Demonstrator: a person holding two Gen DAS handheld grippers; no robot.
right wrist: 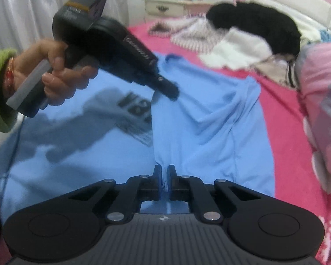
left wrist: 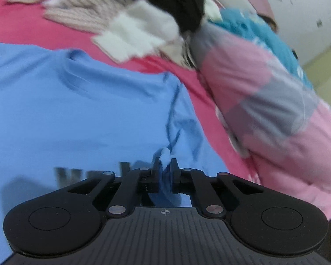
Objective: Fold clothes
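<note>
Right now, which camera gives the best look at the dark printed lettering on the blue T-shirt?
The right wrist view: the dark lettering lies in the open on the blue T-shirt, partly cut off by a folded-over flap. The left wrist view shows only a blurred strip of the lettering, mostly hidden behind the left gripper.

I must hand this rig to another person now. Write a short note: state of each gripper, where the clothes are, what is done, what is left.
Left gripper: jaws shut on a pinch of the blue T-shirt.
Right gripper: jaws shut on the same shirt, at the fold edge near the camera.
The shirt lies on the pink bedsheet, print side up; its right side is already folded over part of the print.
Unfolded pile (black, white and striped items) waits at the far end of the bed.
Done: one side fold begun. Left: finish folding the shirt, then do the pile.
</note>
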